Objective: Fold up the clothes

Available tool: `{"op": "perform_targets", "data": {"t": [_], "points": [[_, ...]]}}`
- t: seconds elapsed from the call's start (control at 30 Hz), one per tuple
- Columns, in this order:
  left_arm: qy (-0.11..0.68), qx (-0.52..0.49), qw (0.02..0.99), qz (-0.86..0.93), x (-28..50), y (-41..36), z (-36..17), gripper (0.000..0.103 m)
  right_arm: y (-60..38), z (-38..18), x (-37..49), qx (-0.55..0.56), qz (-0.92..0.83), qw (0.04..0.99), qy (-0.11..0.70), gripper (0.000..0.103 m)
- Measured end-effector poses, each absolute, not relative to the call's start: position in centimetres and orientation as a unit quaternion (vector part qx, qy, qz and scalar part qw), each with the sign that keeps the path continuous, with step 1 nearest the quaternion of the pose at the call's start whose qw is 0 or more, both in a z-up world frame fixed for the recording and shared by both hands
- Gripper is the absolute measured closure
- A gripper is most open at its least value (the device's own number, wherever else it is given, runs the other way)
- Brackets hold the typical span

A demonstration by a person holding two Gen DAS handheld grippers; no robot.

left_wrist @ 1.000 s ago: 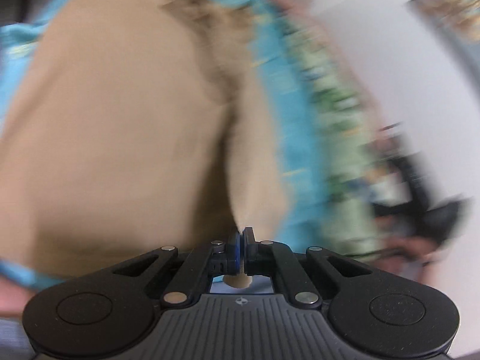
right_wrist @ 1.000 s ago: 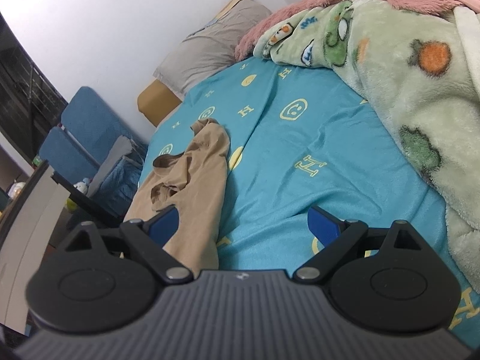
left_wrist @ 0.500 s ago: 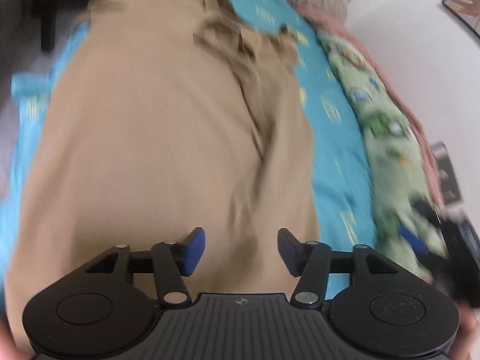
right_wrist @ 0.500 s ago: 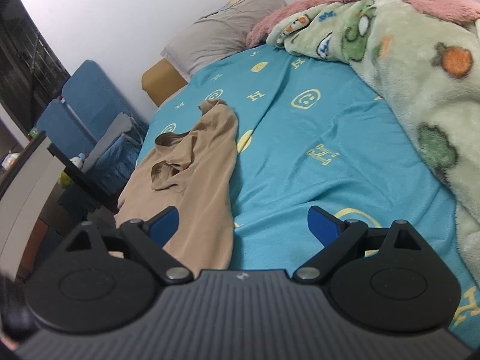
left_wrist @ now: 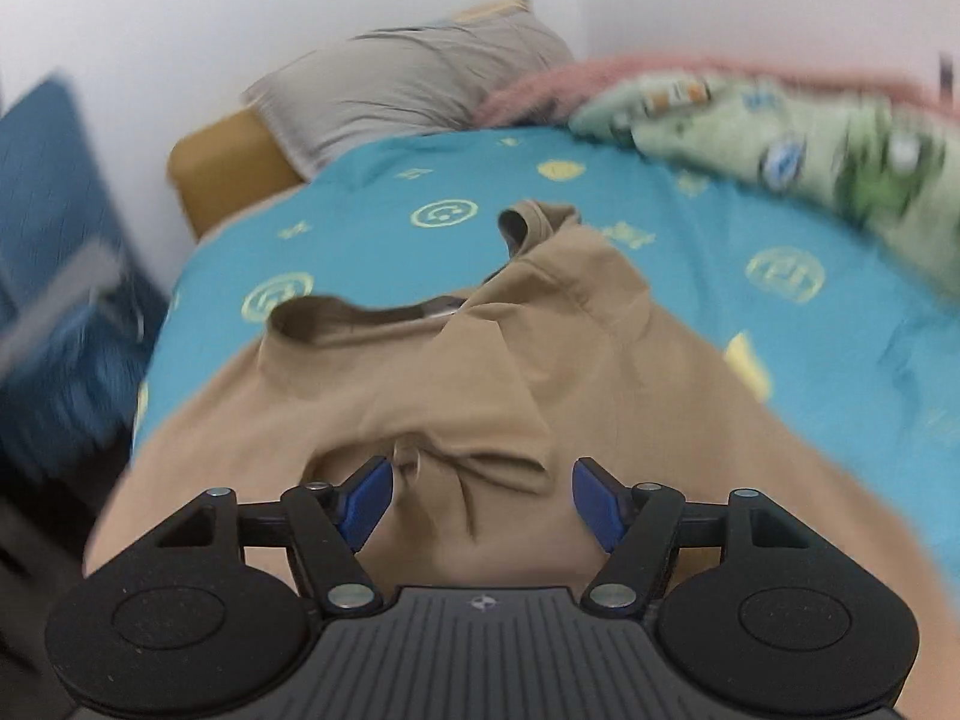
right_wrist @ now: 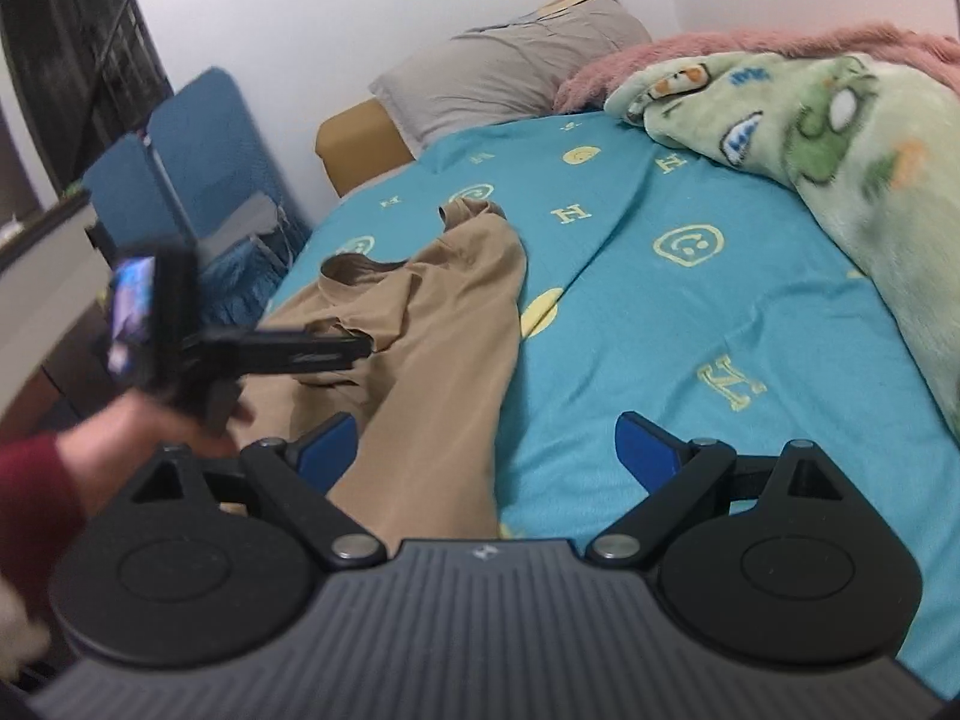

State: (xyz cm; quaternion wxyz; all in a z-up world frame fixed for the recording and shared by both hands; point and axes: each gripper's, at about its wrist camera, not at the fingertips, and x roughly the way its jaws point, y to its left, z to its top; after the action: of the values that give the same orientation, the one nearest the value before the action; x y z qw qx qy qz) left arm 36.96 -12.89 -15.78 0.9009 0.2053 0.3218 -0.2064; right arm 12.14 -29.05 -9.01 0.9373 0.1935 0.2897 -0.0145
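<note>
Left gripper [left_wrist: 483, 501]: jaws opening, nothing clamped, hovering over a rumpled sleeve fold of the tan shirt [left_wrist: 420, 384]. Right gripper [right_wrist: 486, 450]: jaws apart, empty, over the shirt's edge. Shirt lies partly folded lengthwise on the bed [right_wrist: 690, 324]. Step: between folds. Next likely needs a fresh grip on the sleeve or hem.
</note>
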Motion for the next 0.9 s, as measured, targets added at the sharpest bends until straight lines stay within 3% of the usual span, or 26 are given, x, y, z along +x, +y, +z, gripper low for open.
{"op": "perform_targets", "data": {"t": [0.1, 0.13, 0.17, 0.2, 0.23, 0.47, 0.6, 0.63, 0.73, 0.9], "points": [[0.334, 0.251, 0.882, -0.219, 39.0, -14.0, -17.8, 0.038, -29.4, -10.1, 13.1, 0.203, -0.011, 0.931, 0.302, 0.009], [0.33, 0.247, 0.883, -0.225, 39.4, -14.0, -18.0, 0.047, -29.6, -10.5, 13.5, 0.207, -0.01, 0.929, 0.307, 0.009], [0.331, 0.237, 0.887, -0.22, 39.8, -13.6, -17.7, 0.075, -29.8, -10.8, 13.6, 0.215, -0.012, 0.926, 0.31, 0.009], [0.331, 0.228, 0.89, -0.214, 40.1, -13.2, -17.5, 0.093, -30.0, -11.0, 13.8, 0.223, -0.014, 0.923, 0.313, 0.009], [0.32, 0.205, 0.903, -0.2, 40.8, -12.8, -16.8, 0.097, -30.1, -11.1, 13.8, 0.227, -0.014, 0.922, 0.314, 0.009], [0.273, 0.104, 0.956, -0.026, 45.9, -9.6, -12.8, 0.098, -30.3, -11.5, 13.7, 0.235, -0.021, 0.92, 0.312, 0.009], [0.363, 0.036, 0.931, 0.011, 48.5, -7.9, -14.9, 0.092, -30.4, -11.7, 13.7, 0.234, -0.025, 0.92, 0.312, 0.009], [0.371, 0.009, 0.928, 0.008, 48.1, -7.4, -15.2, 0.088, -30.5, -11.7, 13.8, 0.234, -0.026, 0.92, 0.313, 0.009], [0.392, -0.02, 0.92, -0.017, 44.9, -6.5, -14.8, 0.057, -30.5, -11.8, 14.0, 0.235, -0.025, 0.92, 0.312, 0.009], [0.423, -0.051, 0.9, -0.091, 35.3, -5.0, -12.7, 0.044, -30.6, -11.6, 14.2, 0.24, -0.017, 0.919, 0.311, 0.009]]}}
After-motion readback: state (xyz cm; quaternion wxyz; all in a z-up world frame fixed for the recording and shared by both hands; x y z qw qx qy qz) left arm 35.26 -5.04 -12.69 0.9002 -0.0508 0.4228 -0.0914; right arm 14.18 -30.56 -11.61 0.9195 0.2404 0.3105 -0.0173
